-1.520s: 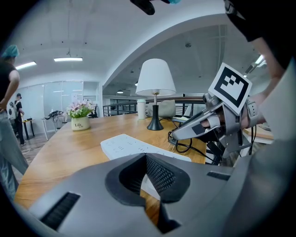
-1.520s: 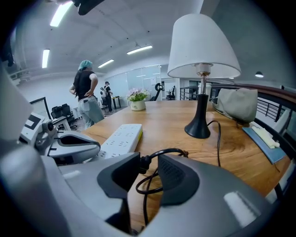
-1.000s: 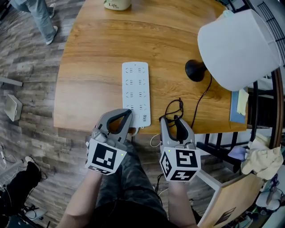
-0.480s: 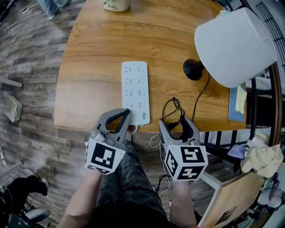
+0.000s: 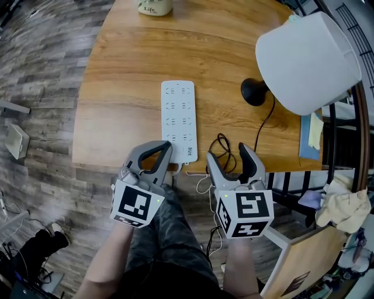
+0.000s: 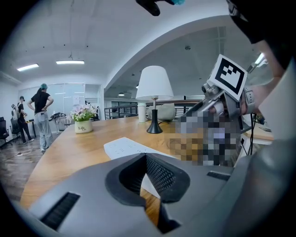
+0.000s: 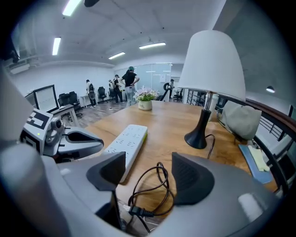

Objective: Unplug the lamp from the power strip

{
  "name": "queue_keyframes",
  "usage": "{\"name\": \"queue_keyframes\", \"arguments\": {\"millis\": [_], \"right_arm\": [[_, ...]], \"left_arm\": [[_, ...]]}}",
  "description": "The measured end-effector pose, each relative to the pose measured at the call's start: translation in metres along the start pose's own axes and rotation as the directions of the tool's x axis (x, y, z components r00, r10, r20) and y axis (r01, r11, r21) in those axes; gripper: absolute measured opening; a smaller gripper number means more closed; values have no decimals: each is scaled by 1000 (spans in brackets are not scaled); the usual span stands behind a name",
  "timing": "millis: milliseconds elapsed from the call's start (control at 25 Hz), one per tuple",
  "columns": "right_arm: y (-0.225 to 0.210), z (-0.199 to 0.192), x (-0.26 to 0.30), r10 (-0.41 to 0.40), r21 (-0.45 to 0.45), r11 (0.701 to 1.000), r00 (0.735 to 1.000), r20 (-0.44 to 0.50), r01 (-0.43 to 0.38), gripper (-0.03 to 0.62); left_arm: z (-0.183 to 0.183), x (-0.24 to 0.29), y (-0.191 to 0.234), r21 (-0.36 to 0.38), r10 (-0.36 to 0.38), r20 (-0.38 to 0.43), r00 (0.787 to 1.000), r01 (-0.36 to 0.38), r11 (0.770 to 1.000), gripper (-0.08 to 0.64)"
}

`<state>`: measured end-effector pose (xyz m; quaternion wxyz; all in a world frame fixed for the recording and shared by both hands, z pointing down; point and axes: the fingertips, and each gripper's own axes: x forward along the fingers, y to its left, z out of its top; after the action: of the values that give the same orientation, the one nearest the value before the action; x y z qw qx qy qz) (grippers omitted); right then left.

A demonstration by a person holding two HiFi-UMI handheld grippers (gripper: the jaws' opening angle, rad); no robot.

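A white power strip point(image 5: 178, 117) lies on the wooden table point(image 5: 117, 87) with no plug in its sockets. The lamp point(image 5: 308, 58) stands at the right, white shade over a black base point(image 5: 255, 91). Its black cord point(image 5: 225, 149) lies coiled near the table's front edge, and its plug point(image 7: 138, 213) rests loose there. My right gripper point(image 5: 228, 153) hangs just above the coil; its jaws have just been opening and are open, touching nothing. My left gripper point(image 5: 168, 146) is shut, its tips at the strip's near left corner.
A small flower pot point(image 5: 155, 6) stands at the table's far edge. A blue book with a yellow note point(image 5: 312, 137) lies at the right edge, behind the lamp. A chair with a cloth point(image 5: 345, 207) stands to the right. People stand far off point(image 6: 40, 111).
The right gripper's jaws opened and let go of the black plug, then rose a little. The cord coil now lies free on the table. The left gripper stayed put.
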<state>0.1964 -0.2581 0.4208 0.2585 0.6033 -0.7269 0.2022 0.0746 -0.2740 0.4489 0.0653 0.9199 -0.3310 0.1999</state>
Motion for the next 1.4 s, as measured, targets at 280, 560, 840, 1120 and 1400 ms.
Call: {"name": "queue_keyframes", "arguments": {"millis": [280, 560, 840, 1120, 1400], "right_arm": [[23, 11, 3, 83, -15, 997, 989, 125, -82, 271], [31, 25, -9, 81, -11, 997, 969, 232, -81, 65], [40, 35, -25, 99, 17, 994, 956, 278, -108, 8], [53, 45, -44, 122, -7, 992, 942, 312, -126, 8], [74, 61, -73, 175, -19, 983, 898, 404, -183, 8]], "left_arm": [[10, -8, 6, -35, 11, 40, 999, -10, 999, -5], [20, -23, 15, -100, 47, 89, 995, -38, 994, -5], [28, -43, 22, -144, 79, 127, 989, -60, 988, -5], [40, -64, 27, -160, 105, 162, 981, -79, 984, -5], [56, -90, 25, -190, 117, 223, 968, -75, 979, -5]]}}
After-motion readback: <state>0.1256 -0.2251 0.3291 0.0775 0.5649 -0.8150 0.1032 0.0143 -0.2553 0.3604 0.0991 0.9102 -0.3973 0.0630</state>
